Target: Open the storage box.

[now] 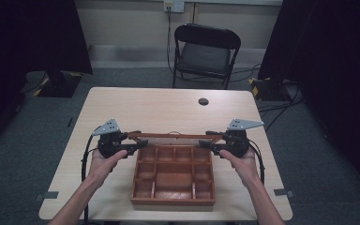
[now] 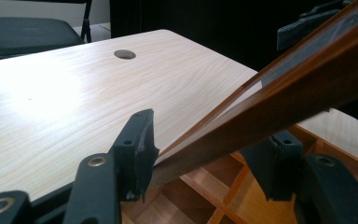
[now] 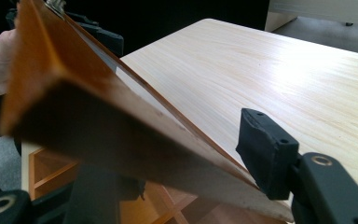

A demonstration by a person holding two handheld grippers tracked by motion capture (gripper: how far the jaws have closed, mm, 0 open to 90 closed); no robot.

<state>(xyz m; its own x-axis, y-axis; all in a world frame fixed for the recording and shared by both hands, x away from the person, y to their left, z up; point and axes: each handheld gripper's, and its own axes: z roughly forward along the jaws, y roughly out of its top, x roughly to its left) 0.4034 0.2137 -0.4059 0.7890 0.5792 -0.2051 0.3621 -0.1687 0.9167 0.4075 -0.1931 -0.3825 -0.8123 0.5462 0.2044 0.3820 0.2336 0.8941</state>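
A brown wooden box with several empty compartments sits at the near middle of the table. Its hinged lid, a wooden frame around a clear pane, is tilted up above the box's far edge. My left gripper is shut on the lid's left side rail and my right gripper on its right side rail. In the left gripper view the lid runs slanted between the jaws of the left gripper. In the right gripper view the lid hides one finger of the right gripper.
The light wooden table has a round cable hole near its far edge. A black folding chair stands behind the table. Cables lie on the grey floor at right, and dark curtains hang on both sides.
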